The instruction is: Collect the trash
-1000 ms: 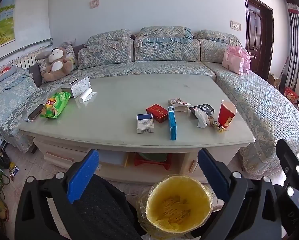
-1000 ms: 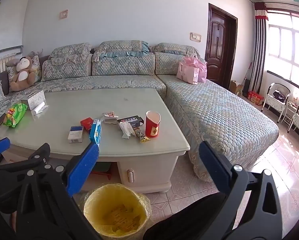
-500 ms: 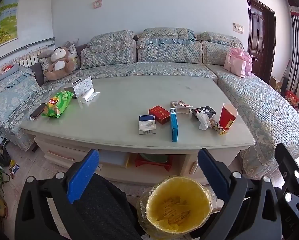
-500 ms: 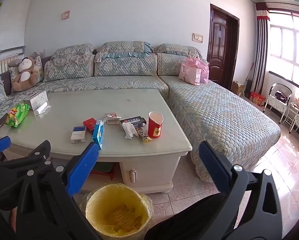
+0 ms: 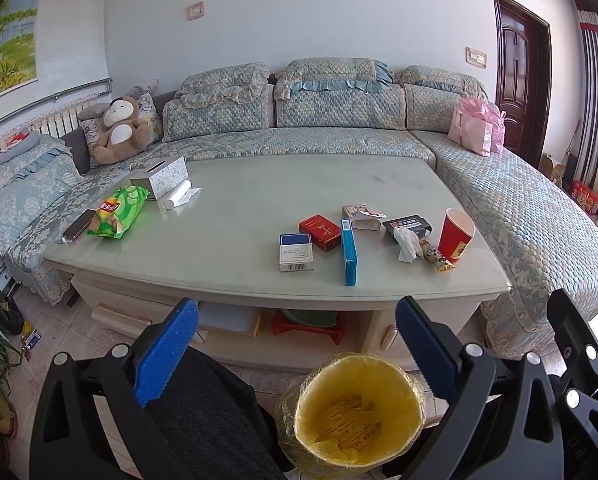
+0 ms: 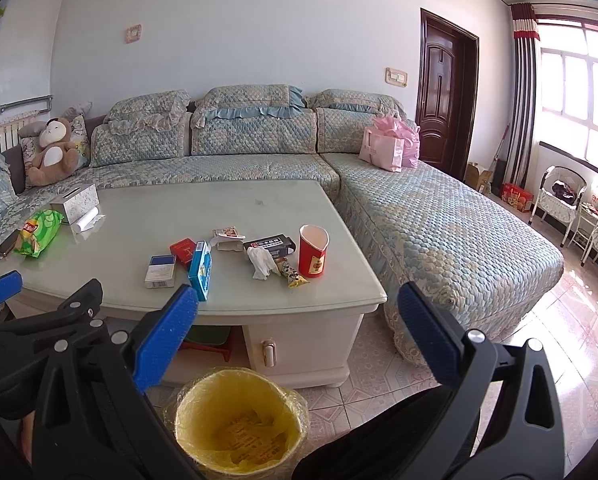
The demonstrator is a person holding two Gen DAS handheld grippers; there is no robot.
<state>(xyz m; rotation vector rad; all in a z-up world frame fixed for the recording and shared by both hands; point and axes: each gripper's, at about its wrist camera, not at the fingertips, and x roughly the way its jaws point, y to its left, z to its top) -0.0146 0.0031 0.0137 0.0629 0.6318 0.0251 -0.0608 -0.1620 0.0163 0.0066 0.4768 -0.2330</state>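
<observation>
Yellow-lined bin (image 5: 359, 416) just before table edge (image 5: 283, 294)

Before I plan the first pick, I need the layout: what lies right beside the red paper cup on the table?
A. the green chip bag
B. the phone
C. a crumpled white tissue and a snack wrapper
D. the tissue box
C: the crumpled white tissue and snack wrapper lie just left of the red paper cup, near the table's right end.

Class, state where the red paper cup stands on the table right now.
In both wrist views, the red paper cup stands upright near the table's right front corner, beside a snack wrapper and crumpled tissue.
</observation>
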